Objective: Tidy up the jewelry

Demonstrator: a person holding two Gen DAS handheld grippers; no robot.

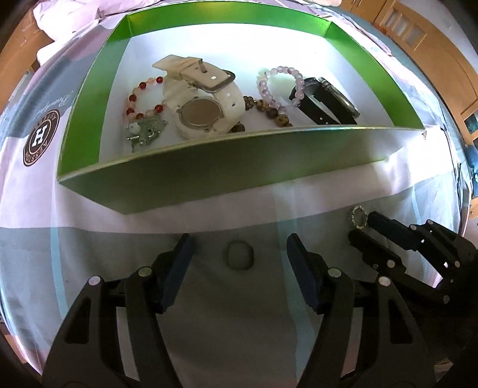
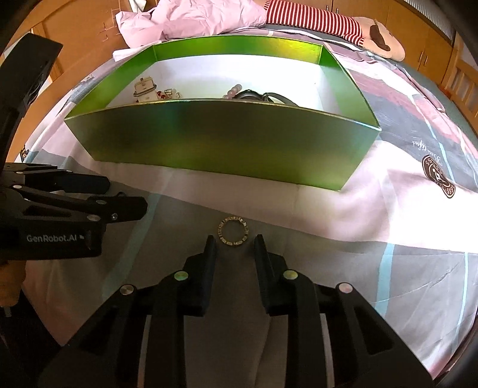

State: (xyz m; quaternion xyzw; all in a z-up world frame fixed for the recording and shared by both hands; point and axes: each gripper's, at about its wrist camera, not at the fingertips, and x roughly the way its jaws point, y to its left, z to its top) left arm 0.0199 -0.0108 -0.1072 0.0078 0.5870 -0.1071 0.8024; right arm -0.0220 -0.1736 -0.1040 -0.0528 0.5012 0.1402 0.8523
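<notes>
A green box [image 1: 227, 167] with a white floor stands on the bed; it also shows in the right wrist view [image 2: 227, 140]. Inside lie a white watch [image 1: 203, 98], a red bead bracelet [image 1: 140, 101], a lilac bead bracelet [image 1: 277, 86], brown beads [image 1: 269, 112], a black watch [image 1: 325, 101] and a silver charm [image 1: 146, 131]. My left gripper [image 1: 239, 247] is open around a plain grey ring [image 1: 239, 255] lying on the sheet. My right gripper [image 2: 234, 241] is open just behind a studded ring [image 2: 233, 230], also seen in the left wrist view [image 1: 358, 217].
The bed sheet [image 2: 373, 238] has grey, pink and blue patches with round logos [image 1: 41, 137]. A crumpled pink quilt [image 2: 191, 21] and a striped plush toy [image 2: 343, 27] lie behind the box. Wooden cabinets [image 2: 424, 38] stand beyond the bed.
</notes>
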